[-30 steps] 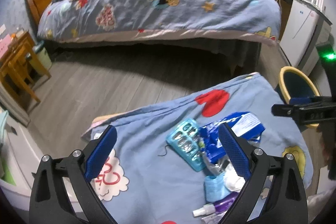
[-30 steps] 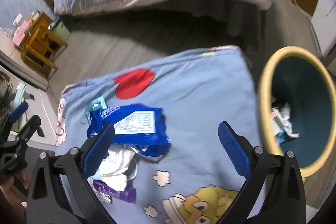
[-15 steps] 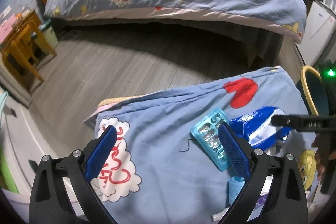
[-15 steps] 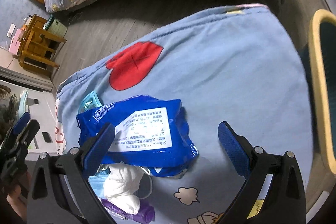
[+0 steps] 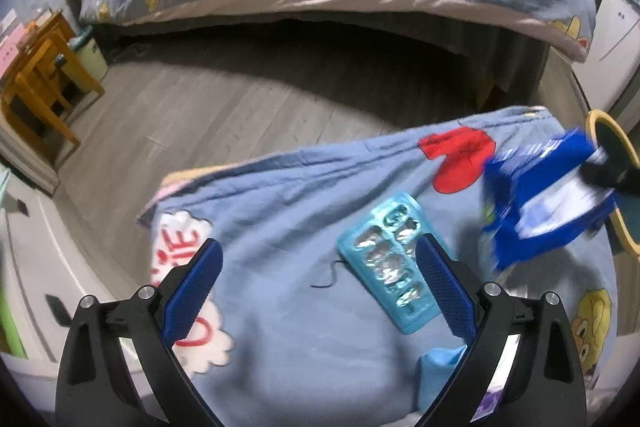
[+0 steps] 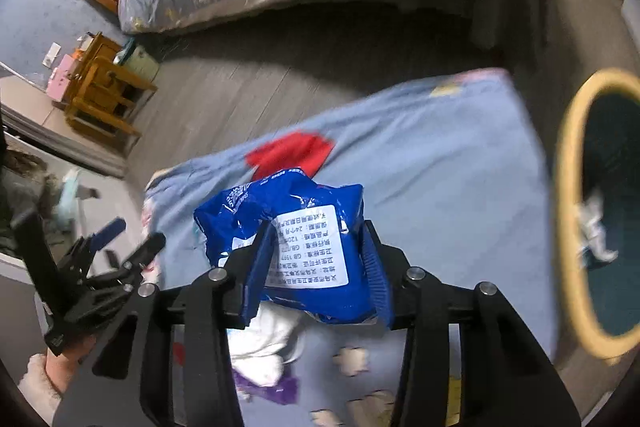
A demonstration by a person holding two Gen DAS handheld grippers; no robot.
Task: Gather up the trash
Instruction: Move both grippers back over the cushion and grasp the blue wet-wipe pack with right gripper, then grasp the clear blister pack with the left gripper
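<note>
Blue crinkled wrapper (image 6: 304, 247) sits pinched between the right tongs (image 6: 316, 263), whose jaws have just been closing on it, lifted over the bench (image 6: 440, 187) for the yellow-rimmed bin (image 6: 568, 187) beyond. Its long axis runs across the jaws. Left tongs (image 5: 320, 283) gape empty above a teal blister pack (image 5: 392, 267), lying lengthwise away.

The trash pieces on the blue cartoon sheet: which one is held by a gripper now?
The crinkled blue plastic packet with a white label: the right gripper has just closed on it. The light blue blister tray lies untouched on the sheet, under the open left gripper.
</note>
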